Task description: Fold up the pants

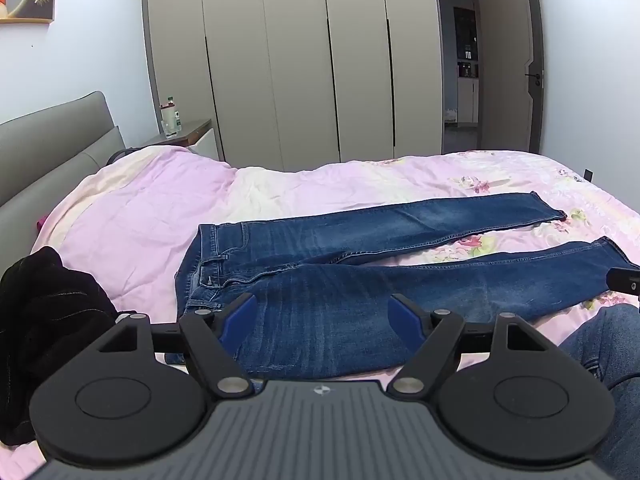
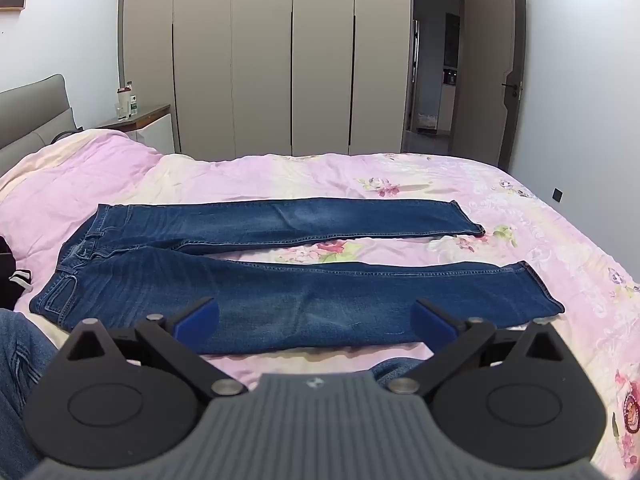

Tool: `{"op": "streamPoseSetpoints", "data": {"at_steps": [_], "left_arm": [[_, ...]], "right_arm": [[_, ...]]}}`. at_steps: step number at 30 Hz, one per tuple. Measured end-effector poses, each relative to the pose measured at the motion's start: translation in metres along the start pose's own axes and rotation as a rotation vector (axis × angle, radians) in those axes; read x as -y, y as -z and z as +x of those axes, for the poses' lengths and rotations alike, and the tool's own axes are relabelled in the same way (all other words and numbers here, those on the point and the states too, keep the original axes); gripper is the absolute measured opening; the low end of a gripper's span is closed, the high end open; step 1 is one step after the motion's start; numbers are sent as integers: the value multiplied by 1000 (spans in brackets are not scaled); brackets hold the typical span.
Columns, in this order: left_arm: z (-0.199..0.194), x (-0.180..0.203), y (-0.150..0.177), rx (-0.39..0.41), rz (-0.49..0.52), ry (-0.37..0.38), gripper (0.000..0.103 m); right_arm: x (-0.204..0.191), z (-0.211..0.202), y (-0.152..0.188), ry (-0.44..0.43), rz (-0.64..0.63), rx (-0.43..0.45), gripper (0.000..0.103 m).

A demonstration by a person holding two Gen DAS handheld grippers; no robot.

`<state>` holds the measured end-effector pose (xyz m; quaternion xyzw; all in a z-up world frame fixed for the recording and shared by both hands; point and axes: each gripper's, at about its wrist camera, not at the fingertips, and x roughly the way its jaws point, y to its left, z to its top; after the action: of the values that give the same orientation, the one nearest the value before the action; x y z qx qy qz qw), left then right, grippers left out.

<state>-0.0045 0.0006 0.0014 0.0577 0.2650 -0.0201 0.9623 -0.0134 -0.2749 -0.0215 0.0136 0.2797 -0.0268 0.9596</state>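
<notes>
Pants (image 2: 248,288) (blue denim jeans) lie flat and unfolded on the bed (image 2: 520,208), waistband toward the headboard end, both legs running toward the foot end with a strip of pink cover showing between them. The near leg lies just inside the near edge of the bed.

Left gripper (image 1: 322,314) hovers over the upper near leg with jaws wide, nothing between them. Right gripper (image 2: 316,316) hovers over the lower near leg, jaws likewise wide and empty.

Probable faults from this state:

- Pinching only the top denim layer: the lower layer stays behind and the fold twists.
- Catching the bed cover with the fabric (its surface is soft and wrinkled): the cover lifts too.
- Uneven lift between the two grippers: leg seams misalign.
- Dark garment (image 1: 44,320) at the near edge toward the headboard may snag the left gripper.
</notes>
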Motion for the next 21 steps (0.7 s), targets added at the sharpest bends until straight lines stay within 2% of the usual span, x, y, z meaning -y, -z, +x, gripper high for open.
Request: {"op": "streamPoseSetpoints", "data": {"at_steps": [21], "left_arm": [[-1, 0, 1, -1, -2, 6, 88]], "right_arm": [[-2, -3, 0, 10, 3, 14, 98]]}}
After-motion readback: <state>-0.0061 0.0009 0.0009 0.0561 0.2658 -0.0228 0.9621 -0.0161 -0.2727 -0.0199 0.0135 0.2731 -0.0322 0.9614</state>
